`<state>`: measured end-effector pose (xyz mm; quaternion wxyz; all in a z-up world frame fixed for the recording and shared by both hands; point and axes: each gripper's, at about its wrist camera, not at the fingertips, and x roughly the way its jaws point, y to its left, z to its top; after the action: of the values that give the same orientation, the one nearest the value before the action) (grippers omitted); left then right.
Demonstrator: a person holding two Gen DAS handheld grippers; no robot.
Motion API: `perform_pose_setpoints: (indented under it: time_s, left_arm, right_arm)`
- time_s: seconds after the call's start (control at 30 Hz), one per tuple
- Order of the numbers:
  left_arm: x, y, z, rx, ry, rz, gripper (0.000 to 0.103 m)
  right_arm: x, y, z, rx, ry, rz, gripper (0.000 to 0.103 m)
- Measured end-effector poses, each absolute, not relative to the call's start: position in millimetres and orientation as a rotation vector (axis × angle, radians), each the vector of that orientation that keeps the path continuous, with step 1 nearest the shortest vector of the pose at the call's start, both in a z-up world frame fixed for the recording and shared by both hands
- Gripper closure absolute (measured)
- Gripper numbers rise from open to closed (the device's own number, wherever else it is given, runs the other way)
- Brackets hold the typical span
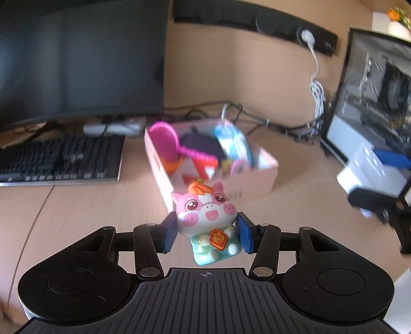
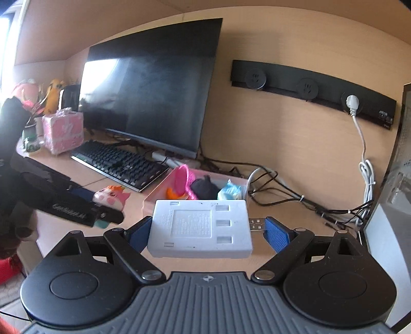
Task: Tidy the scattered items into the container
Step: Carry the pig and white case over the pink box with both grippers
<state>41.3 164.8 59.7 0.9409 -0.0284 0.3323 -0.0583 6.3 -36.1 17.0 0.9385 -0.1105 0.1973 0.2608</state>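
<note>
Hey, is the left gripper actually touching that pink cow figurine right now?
Touching. The left wrist view shows the left gripper with both blue pads pressed against the sides of the pink cow figurine, which hangs clear of the desk.

Both cams ride right behind their own gripper's 2 blue-padded fingers, looking forward and slightly down across the light wooden desk [image 1: 77, 213]. The left wrist view sits close above the desktop, facing the open pale pink cardboard box [image 1: 259, 167] stuffed with colourful bits, which is near and dead centre. The right wrist view sits a bit further back and faces the same pale pink box [image 2: 154, 197]. Shared stuff in both: the big dark monitor [image 1: 77, 59] [image 2: 151, 84], the black keyboard [image 1: 59, 159] [image 2: 118, 161] and the black wall socket strip [image 1: 257, 20] [image 2: 308, 87]. Each cam also catches the other gripper at its edge.
</note>
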Motion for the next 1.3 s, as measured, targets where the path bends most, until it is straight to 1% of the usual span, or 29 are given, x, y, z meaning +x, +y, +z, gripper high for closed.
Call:
perform_pose_setpoints:
  time_s: [0.23, 0.3, 0.33, 0.37, 0.4, 0.5, 0.57, 0.7, 0.83, 0.97, 1.07, 1.13, 1.3]
  left_arm:
    - [121, 160, 66, -0.114, 0.627, -0.099, 0.050]
    - [145, 159, 61, -0.139, 0.621, -0.087, 0.046]
    - [154, 159, 57, -0.138, 0.618, -0.081, 0.031]
    - [163, 160, 53, -0.137, 0.621, -0.071, 0.011]
    - [169, 163, 49, -0.147, 0.627, -0.058, 0.006]
    - [170, 175, 38, -0.213, 0.654, -0.028, 0.006]
    - [159, 182, 33, -0.231, 0.677, -0.001, 0.002]
    - [130, 189, 23, -0.232, 0.744, 0.103, 0.000]
    - [103, 187, 15, -0.179, 0.837, 0.168, 0.000]
    - [77, 180, 8, -0.127, 0.868, 0.186, 0.000]
    - [65, 186, 2, -0.194, 0.895, 0.200, 0.000]
    - [59, 192, 0, -0.232, 0.904, 0.220, 0.000]
    - [55, 207, -6, -0.308, 0.912, 0.236, 0.000]
  right_arm:
    - [44, -39, 27, -0.244, 0.397, 0.531, 0.012]
    - [59, -39, 26, -0.246, 0.402, 0.535, 0.012]
    - [66, -39, 25, -0.252, 0.400, 0.537, 0.012]
    - [73, -39, 24, -0.255, 0.402, 0.539, 0.012]
    - [81, -38, 23, -0.256, 0.407, 0.545, 0.012]
    - [102, -32, 17, -0.275, 0.419, 0.573, 0.012]
    - [115, -25, 9, -0.298, 0.430, 0.598, 0.012]
    - [138, -1, -10, -0.385, 0.423, 0.686, 0.012]
    - [161, 31, -29, -0.457, 0.412, 0.784, 0.012]
    - [182, 63, -50, -0.514, 0.429, 0.842, 0.012]
    - [198, 78, -59, -0.459, 0.561, 0.862, 0.011]
    - [198, 81, -60, -0.398, 0.588, 0.857, 0.007]
    - [185, 80, -60, -0.320, 0.625, 0.831, 0.007]
